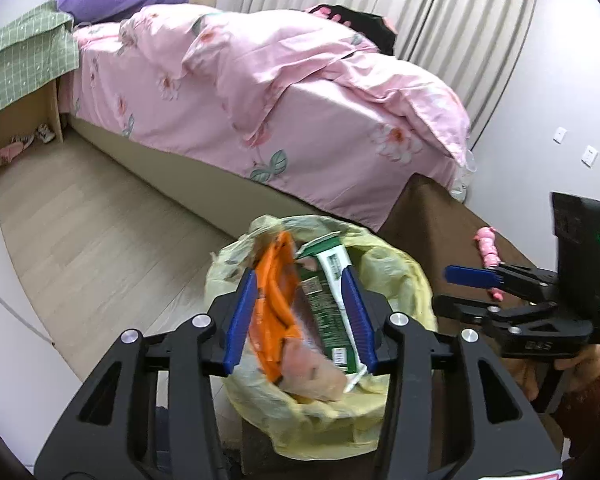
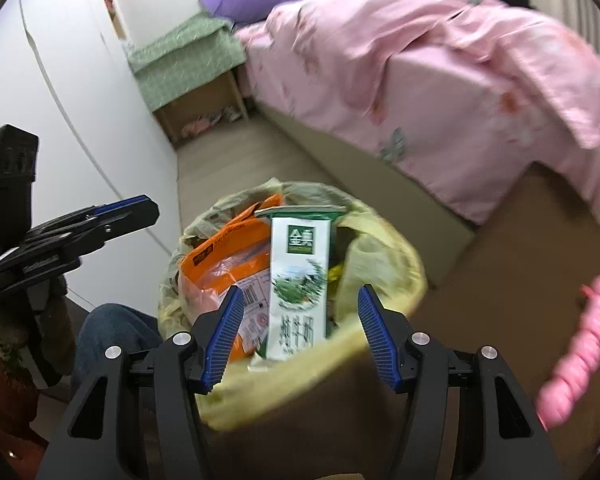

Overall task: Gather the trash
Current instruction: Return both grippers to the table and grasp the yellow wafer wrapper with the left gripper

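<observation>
A bin lined with a yellow bag stands on the floor by the bed. Inside are a green-and-white milk carton and an orange wrapper. My left gripper is open, its blue pads on either side of the trash above the bin, not gripping it. My right gripper is open above the bin with the carton between its fingers, untouched. The right gripper also shows at the right of the left wrist view, and the left gripper at the left of the right wrist view.
A bed with a pink floral duvet runs behind the bin. A brown surface beside the bin carries a pink twisted item. A nightstand under green cloth stands far left. The wood floor lies left.
</observation>
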Demonstrator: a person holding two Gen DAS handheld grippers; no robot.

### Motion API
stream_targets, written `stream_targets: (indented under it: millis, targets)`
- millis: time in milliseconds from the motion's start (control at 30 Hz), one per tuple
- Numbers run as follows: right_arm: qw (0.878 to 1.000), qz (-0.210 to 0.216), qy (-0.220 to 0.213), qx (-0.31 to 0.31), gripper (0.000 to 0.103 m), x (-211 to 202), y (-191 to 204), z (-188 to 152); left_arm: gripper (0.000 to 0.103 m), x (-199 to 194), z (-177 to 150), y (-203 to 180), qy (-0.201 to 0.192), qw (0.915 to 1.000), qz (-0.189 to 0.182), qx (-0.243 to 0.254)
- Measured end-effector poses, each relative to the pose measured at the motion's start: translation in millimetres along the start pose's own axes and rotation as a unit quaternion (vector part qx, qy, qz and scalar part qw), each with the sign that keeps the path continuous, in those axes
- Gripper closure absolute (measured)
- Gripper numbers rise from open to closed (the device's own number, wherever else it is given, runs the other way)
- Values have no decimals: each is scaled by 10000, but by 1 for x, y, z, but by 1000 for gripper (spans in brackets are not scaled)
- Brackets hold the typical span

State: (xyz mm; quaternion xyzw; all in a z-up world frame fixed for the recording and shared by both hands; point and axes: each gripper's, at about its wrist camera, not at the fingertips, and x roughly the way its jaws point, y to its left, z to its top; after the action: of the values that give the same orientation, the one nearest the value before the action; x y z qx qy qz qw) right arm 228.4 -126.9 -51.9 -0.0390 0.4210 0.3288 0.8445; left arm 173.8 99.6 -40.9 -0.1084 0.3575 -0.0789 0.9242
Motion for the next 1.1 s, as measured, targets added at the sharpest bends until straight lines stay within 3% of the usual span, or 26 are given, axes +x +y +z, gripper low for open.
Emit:
stream_targets:
  millis: [133,267,433,533,700,933,1033,1100]
  targets:
    - [9985,-234,-466,140,46,-49,-13,-23,60,2,-4,-26,40,9997,-108,199]
    - [9915,-740,-990,406,41,-104,-38,-58,59,11,-18,-58,234,9985,-383,312]
    - [9865,-911,-914,1008,41,-151,-75,-105,59,28,-35,-109,501,9937,-779,633]
    - [9803,-1389,-887,1091,41,-179,-88,-138,59,38,-41,-148,621,9879,-1085,923]
    - [9553,-2512,-1028,1173,41,-231,-111,-187,59,55,-51,-220,832,9705,-1802,1366]
    - [9261,-2945,-1101,2086,41,-282,-173,-248,59,84,-64,-329,1012,9363,-2545,2199]
    - [9152,-3129,-1088,2294,41,-289,-186,-268,59,102,-67,-363,1491,9205,-3016,1986]
    - [9085,-3203,-1078,2458,41,-292,-195,-281,59,106,-70,-375,1640,9159,-3163,1850]
